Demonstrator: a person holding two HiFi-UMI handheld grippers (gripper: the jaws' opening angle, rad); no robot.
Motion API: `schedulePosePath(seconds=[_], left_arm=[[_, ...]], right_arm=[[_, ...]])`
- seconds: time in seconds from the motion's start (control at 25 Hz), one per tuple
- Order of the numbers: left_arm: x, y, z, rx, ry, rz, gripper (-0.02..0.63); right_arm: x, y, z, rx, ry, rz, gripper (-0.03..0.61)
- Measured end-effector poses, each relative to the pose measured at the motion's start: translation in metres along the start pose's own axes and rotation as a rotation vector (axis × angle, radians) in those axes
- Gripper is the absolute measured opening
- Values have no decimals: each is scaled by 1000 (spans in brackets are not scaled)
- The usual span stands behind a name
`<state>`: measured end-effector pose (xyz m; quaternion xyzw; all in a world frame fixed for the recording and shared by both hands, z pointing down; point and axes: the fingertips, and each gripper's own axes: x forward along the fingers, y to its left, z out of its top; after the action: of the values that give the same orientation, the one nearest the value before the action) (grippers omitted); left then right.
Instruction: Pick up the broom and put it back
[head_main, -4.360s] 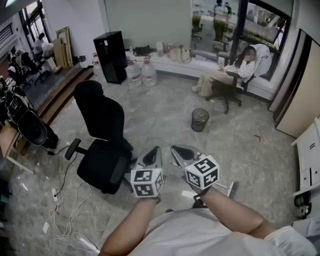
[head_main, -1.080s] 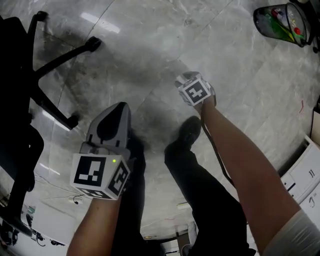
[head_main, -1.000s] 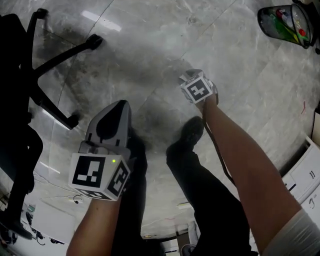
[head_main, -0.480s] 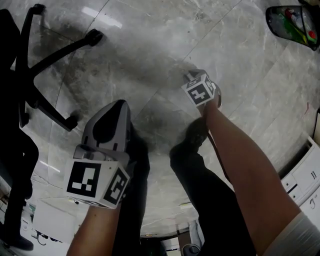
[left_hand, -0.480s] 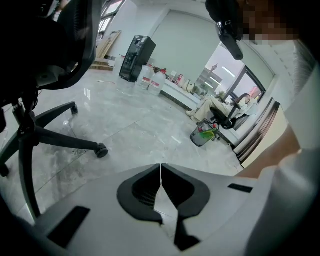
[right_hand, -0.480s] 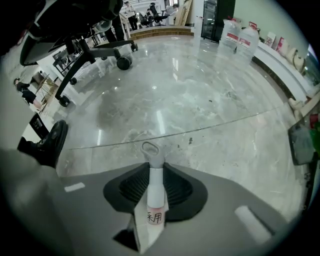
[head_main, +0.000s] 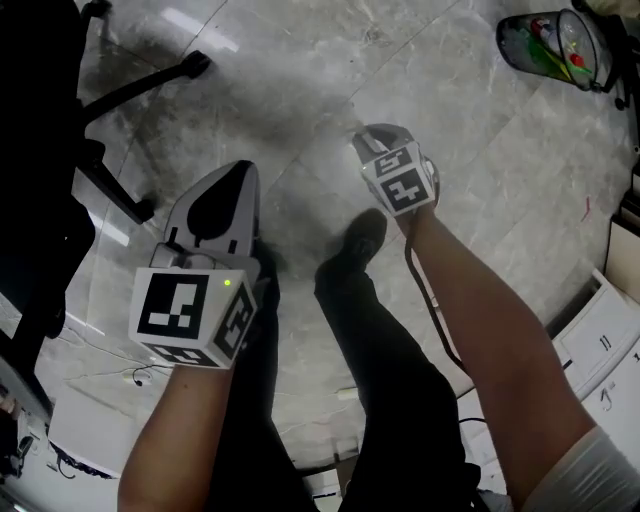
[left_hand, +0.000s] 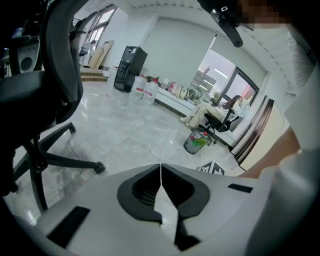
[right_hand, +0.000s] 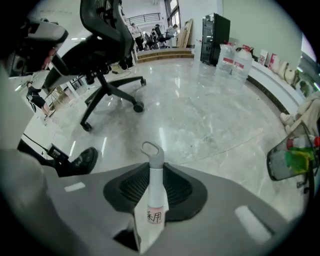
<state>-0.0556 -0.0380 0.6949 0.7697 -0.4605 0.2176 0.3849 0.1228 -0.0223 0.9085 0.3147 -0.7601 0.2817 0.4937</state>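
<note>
The right gripper (head_main: 376, 142), at the upper middle of the head view, has just been closing its fingers, which now clamp the slim white broom handle with a grey hooked end (right_hand: 155, 177). In the right gripper view the handle stands up the lower middle of the frame, its hook poking past the fingertips and a small printed label lower down. The broom's head shows in no view. The left gripper (left_hand: 161, 175), at lower left of the head view, has its fingers pressed together with nothing between them. Below both lies the grey marble floor (head_main: 300, 60). A black office chair (head_main: 55, 160) fills the left edge, a black mesh waste bin (head_main: 545, 45) sits at upper right, and the person's black shoe (head_main: 360, 240) is at centre.
</note>
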Motion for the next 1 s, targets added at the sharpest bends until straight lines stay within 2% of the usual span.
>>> schedulePosePath(seconds=[0.16, 0.36, 0.52, 0.64, 0.8, 1.0], left_arm=[[-47, -41, 52, -5, -35, -16, 11], [-108, -88, 128, 23, -108, -25, 11], [-174, -120, 167, 46, -121, -18, 9], [-228, -137, 200, 60, -144, 15, 9], [-291, -152, 249, 79, -226, 87, 9], [-379, -172, 267, 34, -275, 187, 9]], right_arm=[[-102, 8, 50, -12, -89, -2, 84], [-239, 28, 132, -77, -264, 12, 84], [-348, 72, 160, -129, -354, 56, 84], [-425, 98, 179, -170, -414, 90, 83], [-511, 111, 215, -251, -510, 123, 83], [-606, 149, 218, -328, -562, 190, 83]])
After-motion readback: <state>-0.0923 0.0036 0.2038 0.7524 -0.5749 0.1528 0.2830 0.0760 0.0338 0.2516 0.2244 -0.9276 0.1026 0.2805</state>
